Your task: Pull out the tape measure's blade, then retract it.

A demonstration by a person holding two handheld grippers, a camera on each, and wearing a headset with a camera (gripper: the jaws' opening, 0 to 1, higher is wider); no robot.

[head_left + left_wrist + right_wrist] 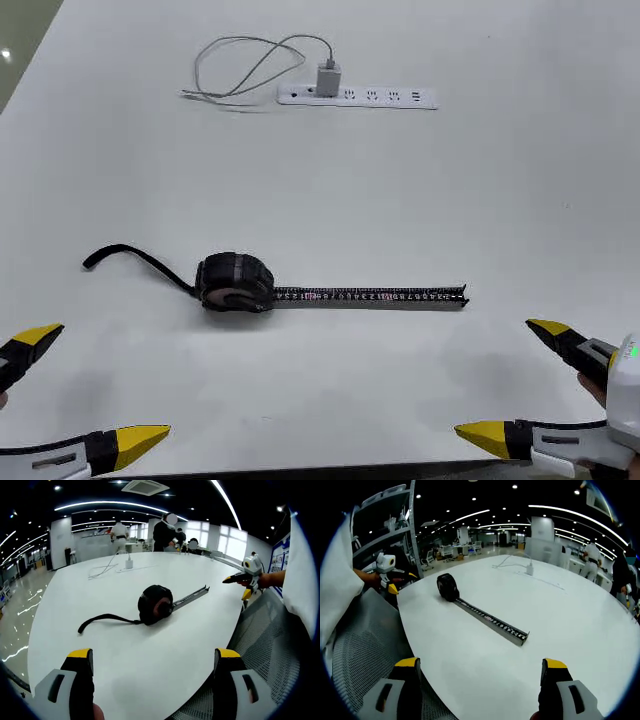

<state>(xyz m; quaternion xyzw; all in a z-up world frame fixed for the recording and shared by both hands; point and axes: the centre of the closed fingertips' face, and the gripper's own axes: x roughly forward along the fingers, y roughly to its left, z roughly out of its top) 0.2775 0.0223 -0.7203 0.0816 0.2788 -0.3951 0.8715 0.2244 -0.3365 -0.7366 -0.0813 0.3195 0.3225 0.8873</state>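
Note:
A black tape measure lies on the white table, its blade pulled out to the right and its wrist strap trailing left. The case and blade sit ahead of my left gripper, which is open and empty. My right gripper is also open, short of the blade's hooked end, with the case farther off. In the head view the left gripper is at the bottom left and the right gripper at the bottom right, both off the tape.
A white power strip with a charger and a coiled cable lies at the far side of the table. The table's near edge runs just under both grippers. People stand beyond the table's far end.

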